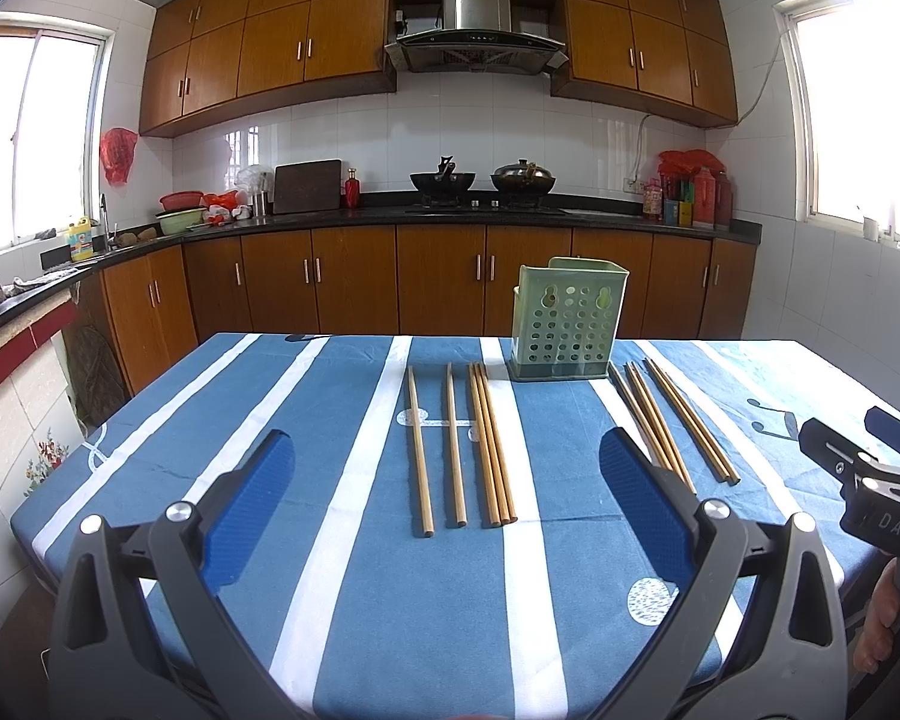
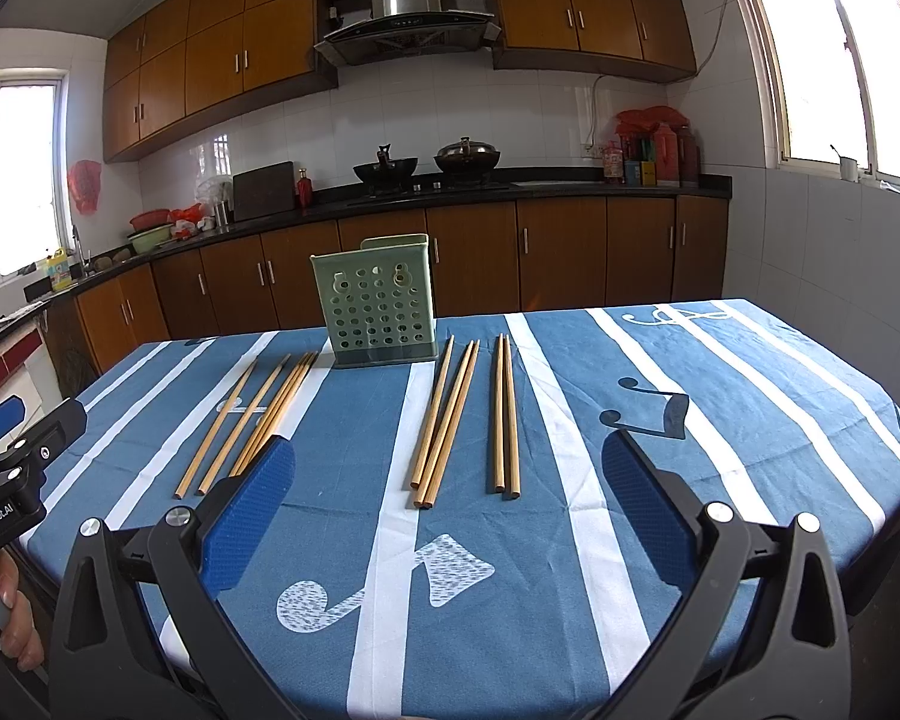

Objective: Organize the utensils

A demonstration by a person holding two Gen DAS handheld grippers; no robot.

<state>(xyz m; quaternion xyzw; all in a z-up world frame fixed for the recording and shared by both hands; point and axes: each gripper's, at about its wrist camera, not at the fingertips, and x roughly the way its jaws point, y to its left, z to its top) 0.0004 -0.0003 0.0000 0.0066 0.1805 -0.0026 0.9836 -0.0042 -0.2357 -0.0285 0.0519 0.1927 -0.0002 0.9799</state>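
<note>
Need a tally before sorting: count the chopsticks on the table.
10. Five chopsticks lie left of the green holder: two singles, then three bunched. Five lie right of it: three together, then a pair. None looks hidden.

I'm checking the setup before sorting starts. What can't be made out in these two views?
- Inside of the green holder: both views show only its perforated wall.
- Chopsticks right of the holder: left wrist view, near ends hidden by the left gripper finger.
- Right gripper: left wrist view, cut by the frame edge.
</note>
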